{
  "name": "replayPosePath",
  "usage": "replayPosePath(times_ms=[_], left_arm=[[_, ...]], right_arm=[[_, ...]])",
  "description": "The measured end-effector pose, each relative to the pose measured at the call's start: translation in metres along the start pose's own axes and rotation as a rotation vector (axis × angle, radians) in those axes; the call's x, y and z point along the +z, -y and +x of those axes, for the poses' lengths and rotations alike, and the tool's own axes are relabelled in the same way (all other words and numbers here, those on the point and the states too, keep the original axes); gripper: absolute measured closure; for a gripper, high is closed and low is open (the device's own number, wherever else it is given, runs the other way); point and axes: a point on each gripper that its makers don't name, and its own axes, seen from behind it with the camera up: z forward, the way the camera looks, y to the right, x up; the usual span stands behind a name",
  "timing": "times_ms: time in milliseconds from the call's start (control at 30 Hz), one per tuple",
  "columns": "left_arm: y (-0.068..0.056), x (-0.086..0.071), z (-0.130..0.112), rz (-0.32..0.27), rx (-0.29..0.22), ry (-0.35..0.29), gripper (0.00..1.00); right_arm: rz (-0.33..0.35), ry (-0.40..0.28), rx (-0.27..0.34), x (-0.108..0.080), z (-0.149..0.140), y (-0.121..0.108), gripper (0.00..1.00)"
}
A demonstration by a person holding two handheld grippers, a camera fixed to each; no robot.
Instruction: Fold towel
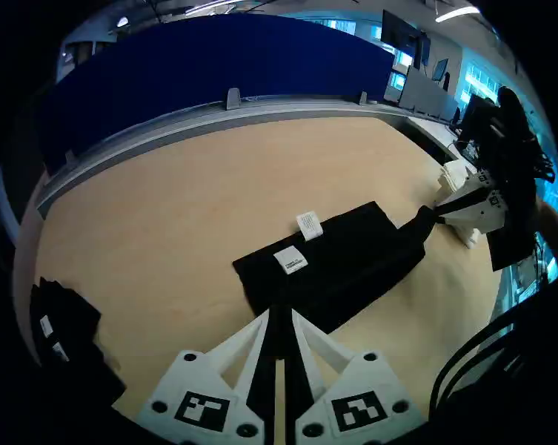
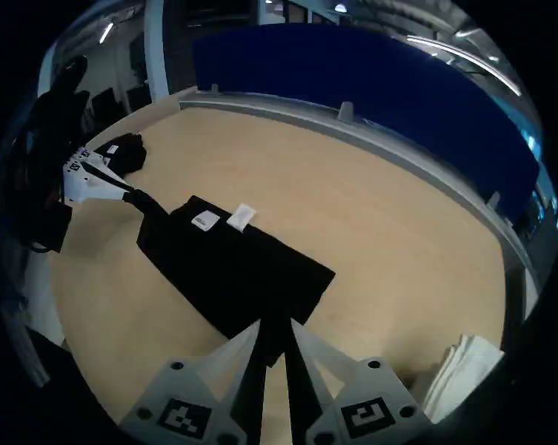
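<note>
A black towel [image 1: 338,256] lies lengthwise on the light wooden table [image 1: 167,215], folded into a long strip with two white tags [image 1: 299,241] on top. At the bottom of the left gripper view, my left gripper [image 1: 280,317] is shut on the towel's near end. My right gripper [image 1: 436,211] pinches the far end, which is pulled to a point. In the right gripper view the same towel [image 2: 227,263] runs away from my right gripper [image 2: 276,320], which is shut on its near edge, to the left gripper [image 2: 130,196] gripping the far corner.
A heap of black cloth [image 1: 64,330] sits at the table's left end [image 2: 123,152]. Folded white towels [image 2: 464,363] are stacked at the other end [image 1: 456,182]. A blue partition [image 1: 219,63] runs along the far edge. A person in dark clothes [image 1: 516,148] stands alongside.
</note>
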Motion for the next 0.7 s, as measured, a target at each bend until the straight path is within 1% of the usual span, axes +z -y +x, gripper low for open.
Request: replayPosePath(times_ms=[167, 333, 500, 633, 700], left_arm=[[0.004, 0.015, -0.005, -0.002, -0.002, 0.018, 0.94], [0.007, 0.03, -0.007, 0.001, 0.006, 0.02, 0.94], [0.015, 0.047, -0.008, 0.018, 0.007, 0.022, 0.94], [0.021, 0.059, -0.006, 0.036, 0.009, 0.021, 0.89], [0.024, 0.064, -0.004, 0.044, 0.014, 0.018, 0.87]], right_arm=[[0.0, 0.015, 0.021, 0.016, -0.005, -0.004, 0.86], [-0.009, 0.028, 0.028, 0.032, -0.006, -0.008, 0.86], [-0.03, 0.035, 0.035, 0.049, -0.007, -0.015, 0.86], [-0.053, 0.041, 0.04, 0.06, -0.008, -0.021, 0.86], [-0.065, 0.042, 0.042, 0.065, -0.009, -0.024, 0.84]])
